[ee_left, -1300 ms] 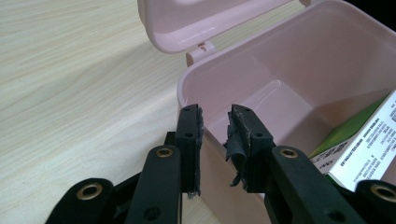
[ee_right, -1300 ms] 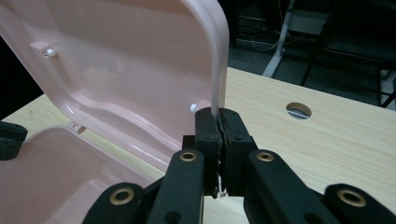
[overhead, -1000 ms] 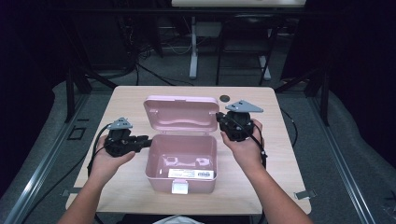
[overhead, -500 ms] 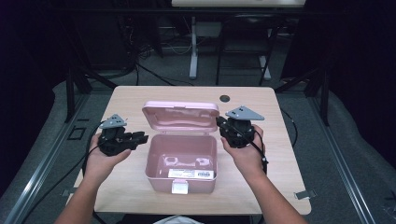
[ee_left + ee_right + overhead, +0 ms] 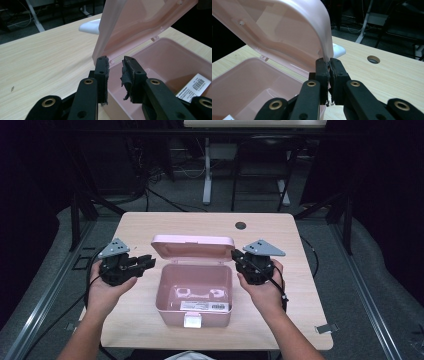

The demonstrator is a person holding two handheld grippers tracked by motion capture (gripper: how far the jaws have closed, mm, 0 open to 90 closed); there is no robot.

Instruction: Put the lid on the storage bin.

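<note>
Wooden table (image 5: 150,227), dark room. Pink box (image 5: 194,296) at centre; lid (image 5: 192,246) now tipped further closed than a second ago. Right gripper (image 5: 235,255) pinches the lid's edge. Left gripper (image 5: 151,261) has drawn back, jaws parted, empty. Closing under way.

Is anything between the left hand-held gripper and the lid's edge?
Nothing visible. The left hand-held gripper stands open just short of the lid edge, with bare gap between. The right hand-held gripper is shut on the lid's other edge.
</note>
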